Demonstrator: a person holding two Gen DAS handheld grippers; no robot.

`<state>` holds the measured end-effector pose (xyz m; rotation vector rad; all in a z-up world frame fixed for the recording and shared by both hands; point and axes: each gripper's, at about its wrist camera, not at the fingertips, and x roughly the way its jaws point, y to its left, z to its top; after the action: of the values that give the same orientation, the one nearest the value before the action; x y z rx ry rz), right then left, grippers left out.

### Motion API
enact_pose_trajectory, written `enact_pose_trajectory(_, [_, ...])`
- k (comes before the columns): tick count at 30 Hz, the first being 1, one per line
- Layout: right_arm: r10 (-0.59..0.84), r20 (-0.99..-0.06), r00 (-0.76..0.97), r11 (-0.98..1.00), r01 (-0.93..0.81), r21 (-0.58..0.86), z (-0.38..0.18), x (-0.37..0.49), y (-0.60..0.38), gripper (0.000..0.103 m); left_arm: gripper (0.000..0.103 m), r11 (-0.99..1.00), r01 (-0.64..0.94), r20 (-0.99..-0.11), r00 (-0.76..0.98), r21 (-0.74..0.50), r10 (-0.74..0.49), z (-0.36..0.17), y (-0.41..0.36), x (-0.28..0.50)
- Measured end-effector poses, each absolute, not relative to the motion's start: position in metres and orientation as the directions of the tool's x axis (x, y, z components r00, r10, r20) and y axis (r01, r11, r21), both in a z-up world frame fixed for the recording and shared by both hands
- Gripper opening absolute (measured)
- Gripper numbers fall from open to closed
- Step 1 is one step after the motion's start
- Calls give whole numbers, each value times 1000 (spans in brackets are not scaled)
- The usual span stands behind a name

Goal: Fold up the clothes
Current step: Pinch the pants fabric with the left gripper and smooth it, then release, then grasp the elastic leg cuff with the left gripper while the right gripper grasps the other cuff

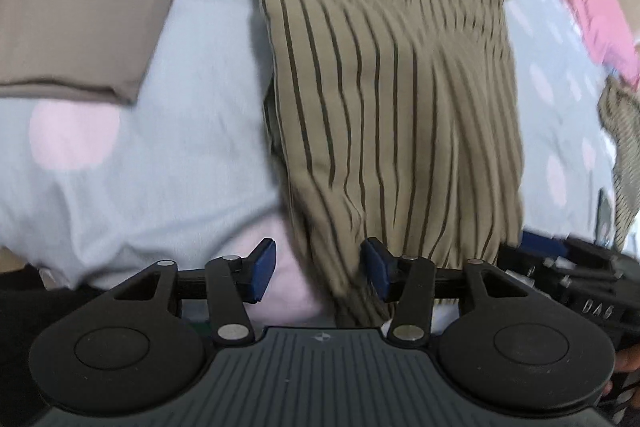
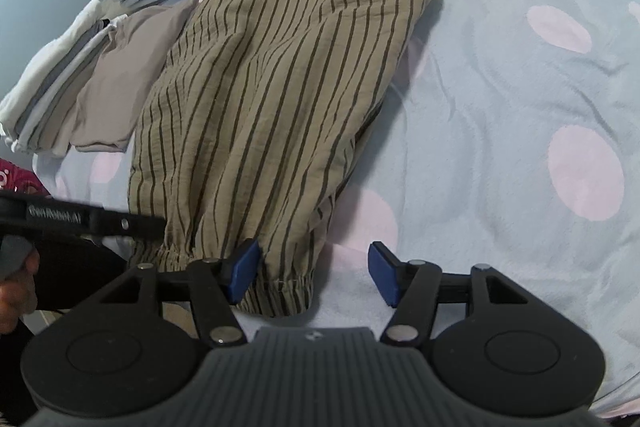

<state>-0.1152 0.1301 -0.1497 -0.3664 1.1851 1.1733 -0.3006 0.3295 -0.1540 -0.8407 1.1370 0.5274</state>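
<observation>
While the striped garment point(image 2: 272, 99) lies spread lengthwise on the dotted bed cover point(image 2: 500, 99), both claws stand open at its near hem, gripping nothing: the left claw point(image 1: 318, 269) straddles one edge and the right claw point(image 2: 314, 273) the gathered cuff point(image 2: 280, 291). Pinch both corners evenly before lifting, so the fold lands square. The other tool's arm point(image 2: 80, 219) carries small white lettering, too blurred to read.

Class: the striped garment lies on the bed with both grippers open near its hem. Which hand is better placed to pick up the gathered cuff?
Probably the right. The right gripper has the striped garment's gathered cuff between its open jaws; the left gripper frames only a plain edge.
</observation>
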Motion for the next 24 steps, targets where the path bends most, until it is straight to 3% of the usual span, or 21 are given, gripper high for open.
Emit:
enact_pose_trajectory(8, [508, -859, -69, 408, -858, 311, -151, -115, 131, 63, 45, 639, -723, -945, 325, -264, -23, -154, 326, -293])
enact_pose_trajectory(13, [548, -836, -13, 363, -897, 253, -133, -122, 124, 63, 45, 681, -704, -928, 359, -203, 95, -129, 318, -296])
enact_pose_trajectory(18, [615, -785, 75, 234, -968, 91, -109, -144, 118, 63, 45, 794, -590, -862, 470, -146, 191, -97, 299, -293])
enact_pose_trajectory(24, [683, -723, 103, -20, -987, -159, -95, -187, 110, 63, 45, 944, -328, -833, 512, 38, 211, -91, 251, -271])
